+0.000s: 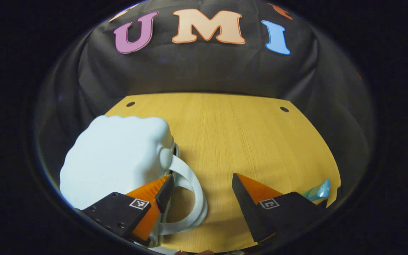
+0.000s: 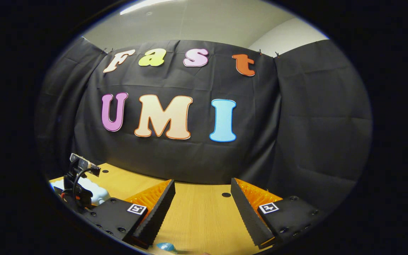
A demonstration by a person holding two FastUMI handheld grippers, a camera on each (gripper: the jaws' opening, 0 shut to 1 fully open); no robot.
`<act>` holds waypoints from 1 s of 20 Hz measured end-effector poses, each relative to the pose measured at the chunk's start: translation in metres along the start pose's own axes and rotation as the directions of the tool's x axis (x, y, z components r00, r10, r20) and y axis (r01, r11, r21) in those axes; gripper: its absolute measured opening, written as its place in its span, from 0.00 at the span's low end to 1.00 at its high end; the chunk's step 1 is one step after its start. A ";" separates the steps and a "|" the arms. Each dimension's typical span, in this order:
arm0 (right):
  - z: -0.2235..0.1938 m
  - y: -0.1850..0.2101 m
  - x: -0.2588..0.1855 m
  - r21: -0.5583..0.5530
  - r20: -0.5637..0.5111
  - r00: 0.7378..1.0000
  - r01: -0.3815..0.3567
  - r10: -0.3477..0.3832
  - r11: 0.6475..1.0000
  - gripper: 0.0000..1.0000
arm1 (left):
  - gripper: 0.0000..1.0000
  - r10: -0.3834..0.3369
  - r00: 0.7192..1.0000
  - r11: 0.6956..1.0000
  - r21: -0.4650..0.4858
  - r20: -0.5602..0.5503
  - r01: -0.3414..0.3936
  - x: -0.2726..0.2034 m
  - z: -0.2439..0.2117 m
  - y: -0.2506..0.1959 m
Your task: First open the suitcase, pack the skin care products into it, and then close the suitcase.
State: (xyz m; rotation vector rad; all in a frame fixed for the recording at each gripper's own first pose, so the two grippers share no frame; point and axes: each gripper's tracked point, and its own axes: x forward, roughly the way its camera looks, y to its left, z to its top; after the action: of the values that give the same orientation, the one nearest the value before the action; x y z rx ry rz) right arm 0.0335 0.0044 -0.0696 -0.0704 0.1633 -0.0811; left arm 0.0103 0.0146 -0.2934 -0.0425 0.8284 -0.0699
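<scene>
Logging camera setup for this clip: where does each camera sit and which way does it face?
Left gripper view: rides on the left gripper, tilted down at the wooden table; own fingers spread beside the white suitcase and its handle.
Right gripper view: rides on the right gripper, held more level, facing the black cloth wall; own fingers open; the left gripper shows farther off.
Shared: table, suitcase, cloth wall.
</scene>
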 end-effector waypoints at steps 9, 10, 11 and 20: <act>0.001 -0.013 -0.006 -0.010 0.006 0.999 0.037 -0.037 0.999 0.98 | 0.78 -0.052 0.983 0.998 -0.046 -0.174 0.045 0.021 -0.038 -0.003; 0.002 -0.013 -0.008 -0.009 0.010 0.999 0.037 -0.037 0.999 0.99 | 0.60 -0.054 0.979 0.998 -0.046 -0.195 0.045 0.022 -0.043 -0.001; 0.003 -0.013 -0.008 -0.008 0.014 0.999 0.037 -0.036 0.999 0.99 | 0.51 -0.025 0.978 0.999 -0.029 -0.208 0.019 0.021 -0.044 0.007; 0.001 0.012 -0.008 -0.004 0.025 0.999 -0.030 0.031 1.000 0.99 | 0.04 -0.092 0.984 0.996 0.003 -0.154 0.094 -0.014 0.001 -0.004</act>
State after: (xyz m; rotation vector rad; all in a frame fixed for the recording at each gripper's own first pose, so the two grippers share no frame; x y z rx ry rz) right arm 0.0267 0.0175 -0.0678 -0.0725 0.1393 -0.0495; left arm 0.0016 0.0122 -0.2827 -0.0672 0.9797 -0.1670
